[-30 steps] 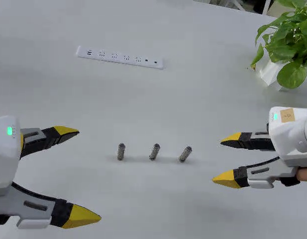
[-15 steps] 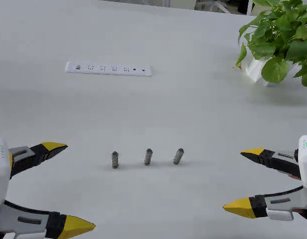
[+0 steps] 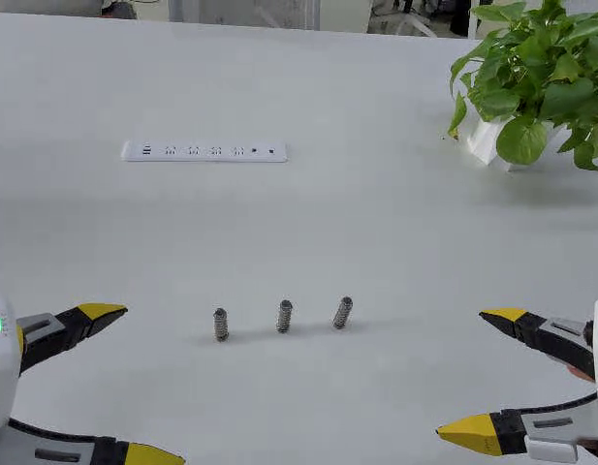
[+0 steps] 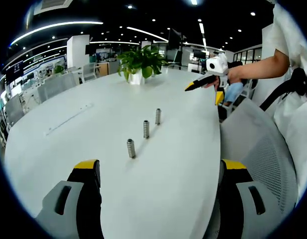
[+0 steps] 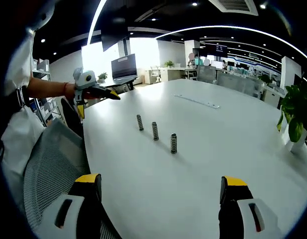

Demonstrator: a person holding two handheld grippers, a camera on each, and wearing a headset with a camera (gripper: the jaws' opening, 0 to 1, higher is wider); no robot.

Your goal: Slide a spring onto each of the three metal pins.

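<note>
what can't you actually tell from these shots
- Metal pins: head view, the three small grey coil springs cover them, too small to confirm.
- Left gripper: head view, bottom edge cuts off its lower jaw.
- Green potted plant: head view, right edge cuts it.
- White power strip: head view, sockets too small.

grey springs (image 3: 284, 316), white table (image 3: 376, 223), green plant (image 3: 536, 68)

The springs (image 3: 284, 316) are bare coiled metal, ribbed, with a dull grey sheen; the table (image 3: 376, 223) under them is smooth, matt, pale grey; beyond them the power strip (image 3: 204, 151) is smooth white plastic; far right of them the plant (image 3: 531, 68) has glossy leaves; flanking them, the left gripper (image 3: 143, 383) and right gripper (image 3: 465, 370) are white plastic with matt black jaws and yellow tips.
</note>
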